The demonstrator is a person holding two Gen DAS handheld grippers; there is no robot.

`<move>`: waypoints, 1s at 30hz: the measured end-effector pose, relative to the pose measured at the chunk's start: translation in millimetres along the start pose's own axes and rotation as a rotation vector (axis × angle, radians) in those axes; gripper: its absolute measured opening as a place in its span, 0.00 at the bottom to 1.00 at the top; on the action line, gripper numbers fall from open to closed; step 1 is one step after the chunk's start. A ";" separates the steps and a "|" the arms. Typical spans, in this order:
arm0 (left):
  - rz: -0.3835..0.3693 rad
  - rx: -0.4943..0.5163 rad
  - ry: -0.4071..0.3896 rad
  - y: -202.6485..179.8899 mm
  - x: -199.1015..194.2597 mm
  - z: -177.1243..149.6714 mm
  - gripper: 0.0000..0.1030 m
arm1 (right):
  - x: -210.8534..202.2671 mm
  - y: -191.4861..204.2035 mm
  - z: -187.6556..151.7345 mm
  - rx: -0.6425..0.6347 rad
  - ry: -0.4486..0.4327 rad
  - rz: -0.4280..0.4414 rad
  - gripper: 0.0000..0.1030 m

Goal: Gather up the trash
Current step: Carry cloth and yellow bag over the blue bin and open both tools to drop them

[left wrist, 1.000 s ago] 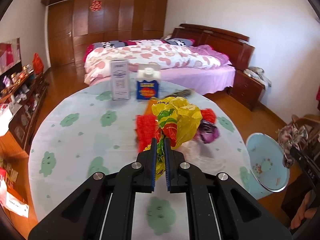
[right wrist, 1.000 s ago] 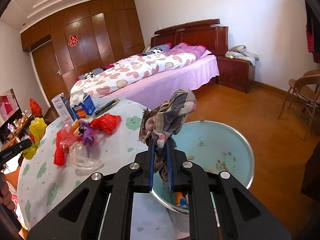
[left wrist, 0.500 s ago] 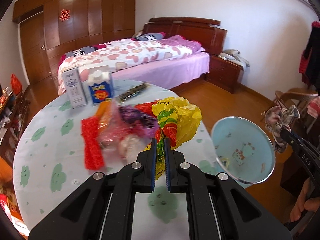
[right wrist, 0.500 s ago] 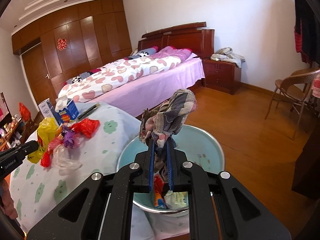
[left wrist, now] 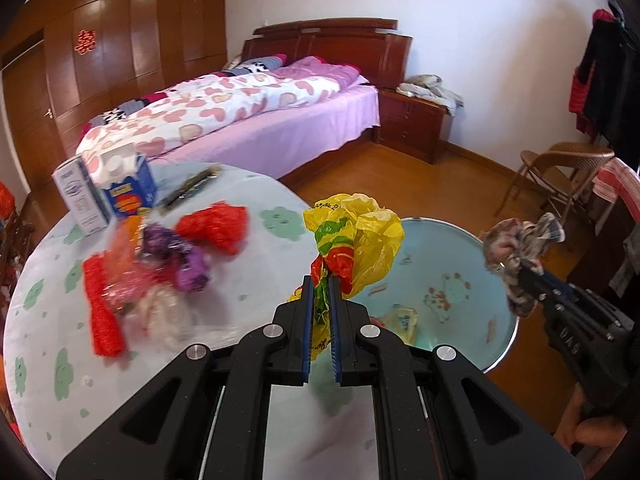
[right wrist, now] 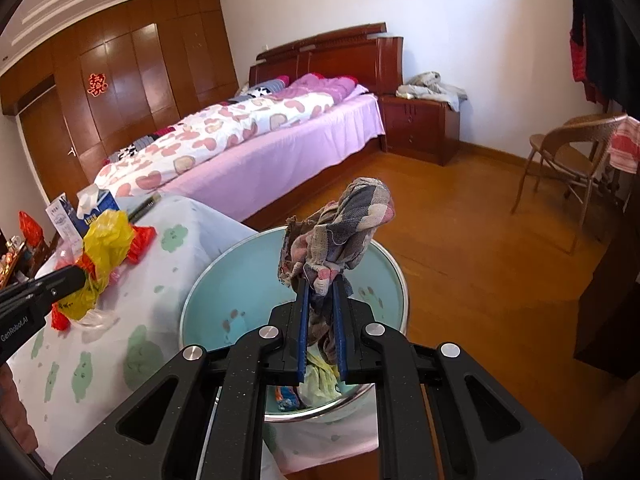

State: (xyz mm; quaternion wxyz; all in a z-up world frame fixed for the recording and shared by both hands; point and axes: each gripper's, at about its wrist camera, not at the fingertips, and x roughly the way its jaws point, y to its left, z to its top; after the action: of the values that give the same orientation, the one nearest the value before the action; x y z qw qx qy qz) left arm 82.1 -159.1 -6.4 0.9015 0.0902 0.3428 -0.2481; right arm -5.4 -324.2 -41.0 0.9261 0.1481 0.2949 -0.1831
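My left gripper (left wrist: 320,284) is shut on a crumpled yellow plastic bag (left wrist: 360,240) and holds it over the table's right edge, beside the rim of a light blue bin (left wrist: 460,280). From the right wrist view that same yellow bag (right wrist: 106,248) hangs at the left. My right gripper (right wrist: 320,284) is shut on a checked cloth rag (right wrist: 344,224), held above the bin (right wrist: 248,292). Wrappers lie at the bin's bottom. Red, orange, purple and clear plastic scraps (left wrist: 160,264) lie in a heap on the table.
A round table (left wrist: 60,360) has a white cloth with green clouds. Two cartons (left wrist: 108,184) and a dark wrapper (left wrist: 188,188) stand at its far side. Beyond are a bed (left wrist: 248,120), a nightstand (left wrist: 416,124), a wicker chair (left wrist: 560,176) and wooden floor.
My left gripper carried the yellow bag rightward from above the scrap heap to the bin's rim. My right gripper with the rag moved nearer over the bin.
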 end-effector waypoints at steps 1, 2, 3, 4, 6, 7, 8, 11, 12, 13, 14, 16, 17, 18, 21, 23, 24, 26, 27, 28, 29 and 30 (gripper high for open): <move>-0.009 0.004 0.006 -5.0 3.6 1.2 0.07 | 1.3 -1.5 -0.8 0.001 0.005 0.000 0.12; -0.017 0.006 0.014 -9.9 7.7 2.2 0.07 | 2.7 -2.4 -1.4 0.002 0.009 0.000 0.12; -0.023 0.007 0.020 -13.2 10.9 3.1 0.07 | 5.4 -4.6 -2.6 0.004 0.018 0.001 0.12; -0.031 0.010 0.028 -17.7 15.3 3.7 0.07 | 6.8 -5.5 -3.6 0.006 0.022 0.001 0.12; -0.050 0.011 0.045 -24.7 23.2 4.1 0.07 | 12.0 -8.9 -6.1 0.009 0.041 0.002 0.12; -0.056 0.011 0.050 -27.4 25.8 3.2 0.07 | 13.5 -9.8 -6.1 0.009 0.047 0.004 0.12; -0.063 0.010 0.058 -29.6 29.3 3.3 0.07 | 16.3 -11.8 -7.4 0.012 0.057 0.005 0.12; -0.078 0.004 0.081 -35.6 40.5 4.6 0.07 | 21.0 -13.7 -8.9 0.019 0.072 0.001 0.12; -0.081 0.004 0.086 -38.0 43.4 4.8 0.07 | 23.6 -15.2 -9.4 0.024 0.080 0.003 0.12; -0.084 0.005 0.090 -40.1 46.6 4.7 0.07 | 25.7 -15.6 -10.1 0.027 0.087 0.006 0.12; -0.084 0.009 0.093 -42.0 48.9 4.7 0.08 | 27.5 -16.5 -10.6 0.028 0.096 0.012 0.13; -0.082 0.017 0.095 -44.9 51.9 5.0 0.09 | 28.8 -17.6 -12.1 0.030 0.102 0.017 0.14; -0.079 0.021 0.095 -44.9 52.2 4.7 0.10 | 28.8 -18.1 -13.3 0.032 0.101 0.017 0.15; -0.076 0.024 0.096 -44.2 52.2 4.6 0.14 | 28.8 -18.0 -13.6 0.034 0.097 0.015 0.15; -0.064 0.017 0.091 -40.5 49.6 4.7 0.30 | 27.6 -18.1 -13.2 0.042 0.090 0.010 0.16; -0.051 0.006 0.085 -36.6 46.5 5.2 0.37 | 26.1 -17.0 -12.3 0.051 0.078 0.005 0.18; -0.045 0.004 0.082 -35.1 45.2 5.4 0.42 | 24.1 -16.9 -11.9 0.058 0.066 0.001 0.19; -0.025 0.002 0.071 -32.4 40.7 5.5 0.50 | 21.9 -16.9 -11.1 0.067 0.053 -0.001 0.25; -0.018 0.003 0.066 -31.0 38.7 5.4 0.55 | 20.2 -16.5 -10.9 0.073 0.044 0.000 0.27; -0.011 0.003 0.058 -29.2 35.6 5.1 0.57 | 17.8 -15.5 -10.5 0.077 0.035 0.001 0.33; -0.003 0.003 0.051 -27.0 32.7 4.9 0.62 | 16.9 -15.2 -9.0 0.076 0.030 0.001 0.39; 0.010 0.002 0.041 -24.3 28.6 4.5 0.68 | 14.8 -12.2 -8.8 0.071 0.021 0.002 0.41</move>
State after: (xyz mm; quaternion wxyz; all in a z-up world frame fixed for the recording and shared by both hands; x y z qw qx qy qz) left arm 90.6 -192.5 -21.8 0.8954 0.0977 0.3607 -0.2421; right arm -3.6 -335.4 -58.8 0.9173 0.1830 0.2977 -0.1908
